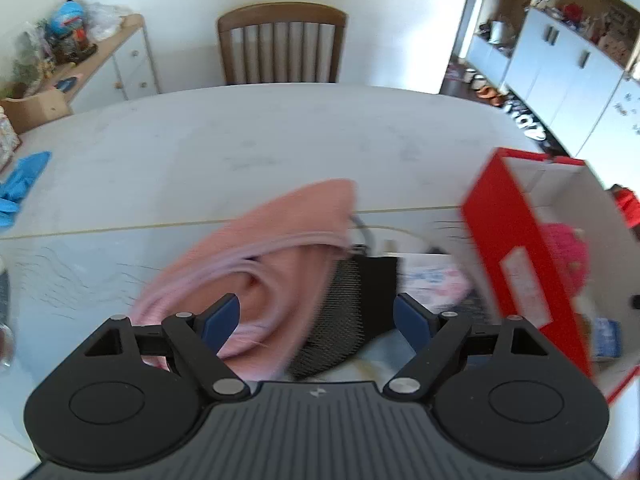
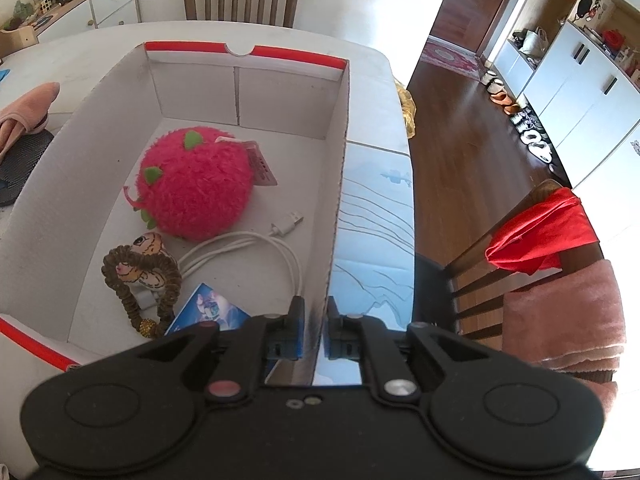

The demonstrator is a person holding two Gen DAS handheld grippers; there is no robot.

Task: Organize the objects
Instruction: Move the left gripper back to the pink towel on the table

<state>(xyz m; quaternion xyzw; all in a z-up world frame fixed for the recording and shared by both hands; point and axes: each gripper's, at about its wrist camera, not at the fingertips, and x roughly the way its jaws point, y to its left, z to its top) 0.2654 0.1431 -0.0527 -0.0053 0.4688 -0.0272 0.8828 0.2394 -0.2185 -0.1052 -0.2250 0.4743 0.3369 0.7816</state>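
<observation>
The right gripper point(image 2: 316, 328) is pinched tight on the near wall of the red-and-white cardboard box point(image 2: 340, 128); inside, at ten o'clock from the fingers, a fuzzy pink strawberry plush point(image 2: 196, 192) sits beside a coiled white USB cable point(image 2: 256, 248); the left gripper point(image 1: 318, 316) gapes wide, holding nothing, above a soft pink slipper point(image 1: 280, 240) on black mesh point(image 1: 344, 320), the box at two o'clock.

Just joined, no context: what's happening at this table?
A person is sorting items into a red-and-white cardboard box. The right gripper is shut on the box's near wall. The left gripper is open over a pink cloth beside the box. A pink plush and white cable lie inside.
</observation>
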